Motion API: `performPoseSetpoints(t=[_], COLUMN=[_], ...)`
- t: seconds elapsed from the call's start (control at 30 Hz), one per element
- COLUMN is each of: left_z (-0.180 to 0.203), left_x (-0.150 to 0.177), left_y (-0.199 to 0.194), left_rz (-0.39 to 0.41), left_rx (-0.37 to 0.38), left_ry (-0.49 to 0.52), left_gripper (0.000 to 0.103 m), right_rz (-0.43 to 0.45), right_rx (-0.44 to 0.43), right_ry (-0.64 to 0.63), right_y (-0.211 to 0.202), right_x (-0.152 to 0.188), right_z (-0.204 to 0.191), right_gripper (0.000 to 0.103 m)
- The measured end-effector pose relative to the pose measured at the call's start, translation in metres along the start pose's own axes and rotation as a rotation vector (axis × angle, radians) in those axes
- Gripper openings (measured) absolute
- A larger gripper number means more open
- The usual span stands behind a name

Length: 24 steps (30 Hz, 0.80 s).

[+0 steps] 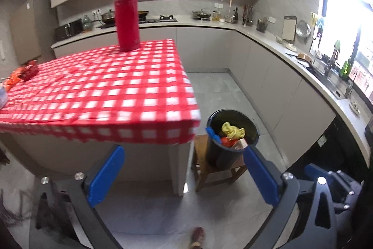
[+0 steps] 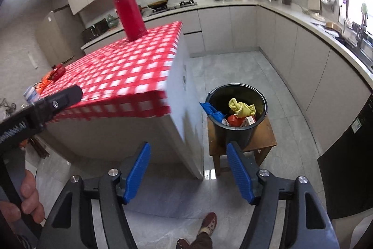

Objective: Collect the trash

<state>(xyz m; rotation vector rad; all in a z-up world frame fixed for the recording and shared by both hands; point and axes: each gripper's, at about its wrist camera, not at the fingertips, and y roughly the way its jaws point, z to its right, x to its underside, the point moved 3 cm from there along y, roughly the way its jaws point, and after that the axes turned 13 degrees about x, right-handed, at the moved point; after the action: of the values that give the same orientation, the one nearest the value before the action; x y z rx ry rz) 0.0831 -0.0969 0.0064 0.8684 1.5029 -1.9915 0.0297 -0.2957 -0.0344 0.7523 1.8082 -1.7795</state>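
Trash (image 2: 237, 112) fills my black bucket (image 2: 235, 132) on a wooden stool (image 2: 263, 139) beside the red-checked table (image 1: 105, 90); left gripper (image 1: 184, 172) and right gripper (image 2: 188, 172) both gape empty over grey kitchen floor (image 2: 233, 67).

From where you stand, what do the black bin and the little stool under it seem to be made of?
The bin looks like smooth black plastic, with a faint sheen on its rim. The stool looks like brown wood, matte, though its grain is too blurred to confirm.

Both wrist views angled down, sharing table (image 1: 98, 85), bin (image 2: 235, 113)
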Motion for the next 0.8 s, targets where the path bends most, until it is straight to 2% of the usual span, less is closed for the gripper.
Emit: performPoseSetpoints(t=[0.13, 0.27, 0.37, 0.53, 0.6, 0.7, 0.8], left_z=[-0.003, 0.000, 0.009, 0.028, 0.037, 0.051, 0.054], left_x=[0.005, 0.012, 0.015, 0.019, 0.021, 0.022, 0.023], left_y=[-0.022, -0.026, -0.023, -0.027, -0.032, -0.041, -0.038], left_rz=[0.034, 0.026, 0.005, 0.055, 0.077, 0.142, 0.125], left_rx=[-0.037, -0.083, -0.078, -0.088, -0.091, -0.087, -0.046], left_ry=[-0.063, -0.073, -0.077, -0.089, -0.076, 0.004, 0.027], left_gripper=[0.103, 0.103, 0.103, 0.103, 0.103, 0.103, 0.103], right_rz=[0.057, 0.080, 0.085, 0.090, 0.095, 0.101, 0.104], right_rx=[0.016, 0.000, -0.012, -0.016, -0.012, -0.013, -0.012], right_ry=[-0.022, -0.028, -0.038, -0.044, -0.044, -0.039, -0.046], right_y=[-0.031, -0.043, -0.046, -0.052, -0.053, -0.053, -0.054], right_x=[0.005, 0.001, -0.003, -0.004, -0.005, -0.007, -0.007], right_z=[-0.001, 0.007, 0.016, 0.035, 0.042, 0.050, 0.053], right_gripper=[0.073, 0.073, 0.073, 0.073, 0.073, 0.073, 0.073])
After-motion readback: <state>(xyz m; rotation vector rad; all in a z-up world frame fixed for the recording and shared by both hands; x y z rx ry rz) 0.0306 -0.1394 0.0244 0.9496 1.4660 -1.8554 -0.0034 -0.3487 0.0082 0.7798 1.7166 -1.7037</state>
